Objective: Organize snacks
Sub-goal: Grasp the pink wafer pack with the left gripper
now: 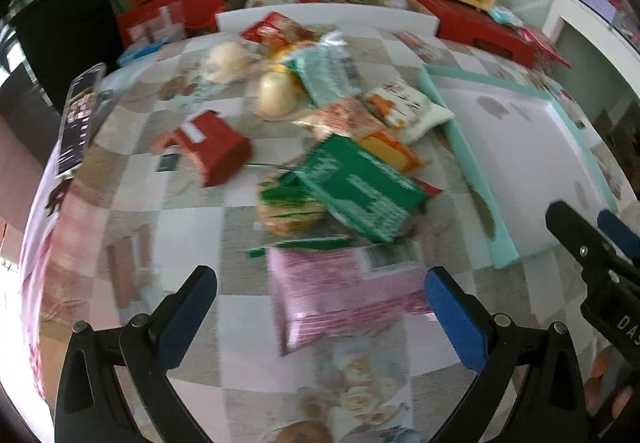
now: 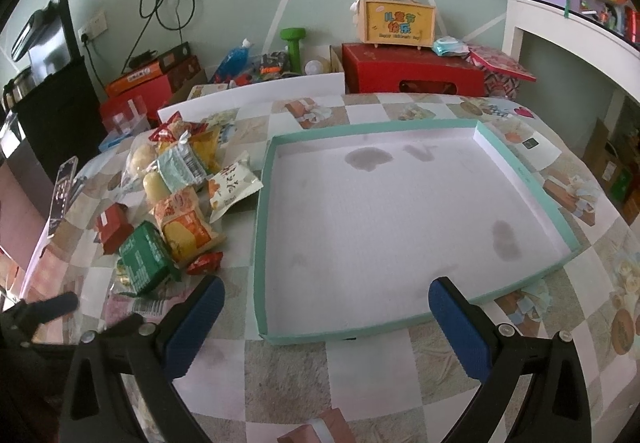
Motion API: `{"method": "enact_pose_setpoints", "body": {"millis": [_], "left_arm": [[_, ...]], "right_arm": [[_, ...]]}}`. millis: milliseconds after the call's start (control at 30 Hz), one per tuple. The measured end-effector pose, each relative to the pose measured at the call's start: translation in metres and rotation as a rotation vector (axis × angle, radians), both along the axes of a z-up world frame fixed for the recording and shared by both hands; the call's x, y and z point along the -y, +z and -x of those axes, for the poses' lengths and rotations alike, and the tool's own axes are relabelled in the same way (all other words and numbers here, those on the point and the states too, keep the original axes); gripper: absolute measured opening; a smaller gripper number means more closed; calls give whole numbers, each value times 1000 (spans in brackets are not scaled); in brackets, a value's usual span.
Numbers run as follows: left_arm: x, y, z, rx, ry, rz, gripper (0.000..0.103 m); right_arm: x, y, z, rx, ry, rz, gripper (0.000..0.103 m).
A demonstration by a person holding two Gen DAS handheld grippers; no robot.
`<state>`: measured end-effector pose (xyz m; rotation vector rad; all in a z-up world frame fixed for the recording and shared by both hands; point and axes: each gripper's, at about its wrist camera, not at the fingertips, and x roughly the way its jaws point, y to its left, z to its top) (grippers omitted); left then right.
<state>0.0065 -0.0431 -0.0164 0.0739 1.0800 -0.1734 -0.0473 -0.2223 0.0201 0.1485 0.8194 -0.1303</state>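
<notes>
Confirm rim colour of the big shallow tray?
Mint green rim, white inside; clearest in the right wrist view.

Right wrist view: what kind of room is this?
Probably a home living or dining room: a patterned tablecloth, a wall socket with cables, gift boxes along the wall and a cluttered white shelf.

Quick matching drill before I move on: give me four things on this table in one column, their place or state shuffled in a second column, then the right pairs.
Things:
1. pink box
2. green box
3. teal-rimmed tray
4. small red box

Places or states:
A. holds no snacks, stained inside
B. lies between the open fingers of the left gripper
C. apart from the pile, on its left
D. tilted on the pile's near edge

Pairs: 1-B, 2-D, 3-A, 4-C
</notes>
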Motion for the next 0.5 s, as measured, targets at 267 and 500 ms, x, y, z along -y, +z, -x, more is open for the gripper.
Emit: {"method": "enact_pose_setpoints", "body": {"millis": [267,500], "left_arm": [[26,-24,-9,-82,-58,-61,103],[12,-20,-10,-97,-34,-6,97]], "right_arm": [[-1,-1,-2,2,-7,9,103],[-8,1,-5,15,6,22,103]]}}
